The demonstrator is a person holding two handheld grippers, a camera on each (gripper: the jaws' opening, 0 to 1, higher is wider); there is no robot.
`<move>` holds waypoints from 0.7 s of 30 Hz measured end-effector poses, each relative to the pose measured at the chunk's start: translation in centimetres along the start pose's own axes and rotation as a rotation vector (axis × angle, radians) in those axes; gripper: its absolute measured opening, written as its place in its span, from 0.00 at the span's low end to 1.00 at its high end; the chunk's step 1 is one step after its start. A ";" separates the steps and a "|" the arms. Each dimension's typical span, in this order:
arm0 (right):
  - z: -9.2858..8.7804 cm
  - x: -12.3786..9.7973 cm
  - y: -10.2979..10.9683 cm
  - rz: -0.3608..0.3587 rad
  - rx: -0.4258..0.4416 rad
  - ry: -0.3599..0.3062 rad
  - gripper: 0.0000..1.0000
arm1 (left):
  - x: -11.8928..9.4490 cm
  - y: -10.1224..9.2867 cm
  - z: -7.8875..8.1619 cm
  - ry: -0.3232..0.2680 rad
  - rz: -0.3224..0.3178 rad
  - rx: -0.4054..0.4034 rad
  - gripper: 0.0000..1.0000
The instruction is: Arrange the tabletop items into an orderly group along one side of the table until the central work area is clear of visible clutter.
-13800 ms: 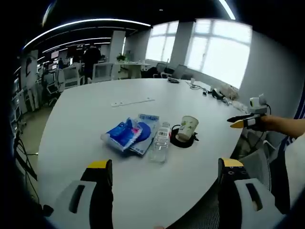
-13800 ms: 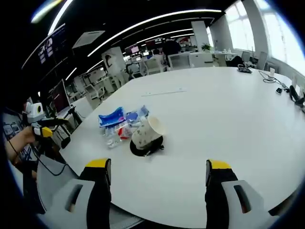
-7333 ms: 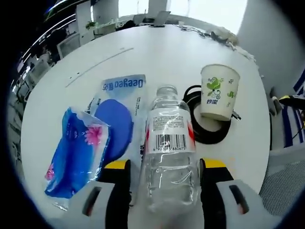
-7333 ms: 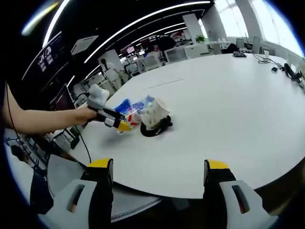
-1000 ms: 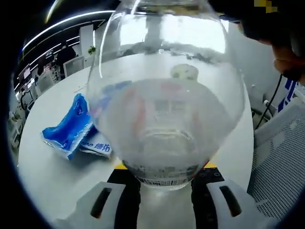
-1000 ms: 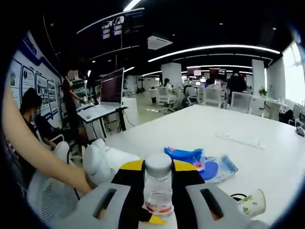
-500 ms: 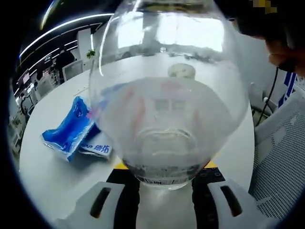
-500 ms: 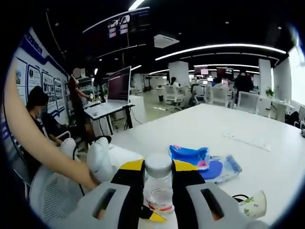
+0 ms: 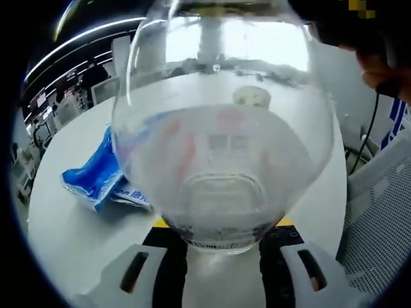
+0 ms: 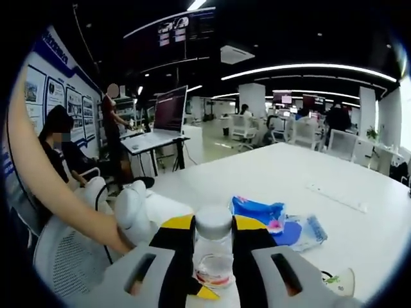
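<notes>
Up close in the left gripper view, the clear water bottle (image 9: 225,141) bulges across the lens, its base toward the camera, clamped between the yellow-tipped jaws of the left gripper (image 9: 221,224). Behind it on the white table (image 9: 70,224) lies a blue tissue pack (image 9: 96,173) on top of a flat blue pouch (image 9: 131,192). A hand (image 9: 385,64) shows at the upper right.

From the right gripper view, the right gripper (image 10: 213,224) has its jaws closed on the bottle's neck, just below the white cap (image 10: 213,222), so both tools grip the same bottle (image 10: 213,260), held above the table edge. Beyond lie the tissue pack (image 10: 259,212) and pouch (image 10: 300,232), touching, with a paper cup (image 10: 339,280) lower right, near them. A person's forearm (image 10: 58,205) reaches in from the left to the left gripper (image 10: 202,292) below the bottle.
</notes>
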State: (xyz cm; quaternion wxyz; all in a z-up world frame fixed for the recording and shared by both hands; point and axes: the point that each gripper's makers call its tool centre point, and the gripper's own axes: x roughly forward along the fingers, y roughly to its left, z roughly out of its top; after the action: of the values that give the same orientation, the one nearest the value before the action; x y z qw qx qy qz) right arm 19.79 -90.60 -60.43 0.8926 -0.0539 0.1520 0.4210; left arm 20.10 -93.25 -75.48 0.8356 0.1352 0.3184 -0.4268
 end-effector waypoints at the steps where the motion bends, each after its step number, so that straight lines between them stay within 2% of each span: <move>1: 0.0 -0.1 0.0 0.001 -0.001 0.003 0.19 | -0.1 0.0 0.0 -0.001 0.004 -0.003 0.41; 5: -0.2 -0.2 0.3 0.013 -0.013 0.005 0.19 | -0.6 0.0 0.1 -0.013 0.014 -0.031 0.41; 7: -0.1 -0.2 0.4 0.042 -0.001 -0.001 0.21 | -1.1 0.0 0.7 -0.048 0.026 -0.019 0.43; 8: 0.1 -0.2 0.8 0.087 0.046 -0.008 0.24 | -1.2 0.3 1.4 -0.083 0.046 0.001 0.45; 9: 0.2 -0.2 0.8 0.109 0.051 -0.010 0.27 | -1.5 0.5 2.1 -0.111 0.065 0.022 0.48; 11: 0.6 -0.4 0.4 0.144 0.008 -0.034 0.33 | -1.9 0.4 2.3 -0.114 0.070 0.013 0.53; 15: 0.9 -1.2 0.3 0.277 -0.087 -0.059 0.45 | -2.5 -0.2 2.4 -0.118 0.071 0.016 0.52; 18: 0.7 -1.8 0.5 0.379 -0.135 -0.046 0.45 | -3.1 -0.4 2.4 -0.127 0.100 0.047 0.52; 21: 0.2 -1.8 0.9 0.465 -0.206 -0.032 0.44 | -3.3 -1.0 2.3 -0.126 0.086 0.023 0.52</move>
State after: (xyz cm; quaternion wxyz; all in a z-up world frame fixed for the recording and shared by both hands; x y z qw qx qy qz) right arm 18.08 -91.31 -59.59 0.7639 -0.1017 0.1026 0.6289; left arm 18.82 -92.93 -71.58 0.8699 0.1314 0.2542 -0.4018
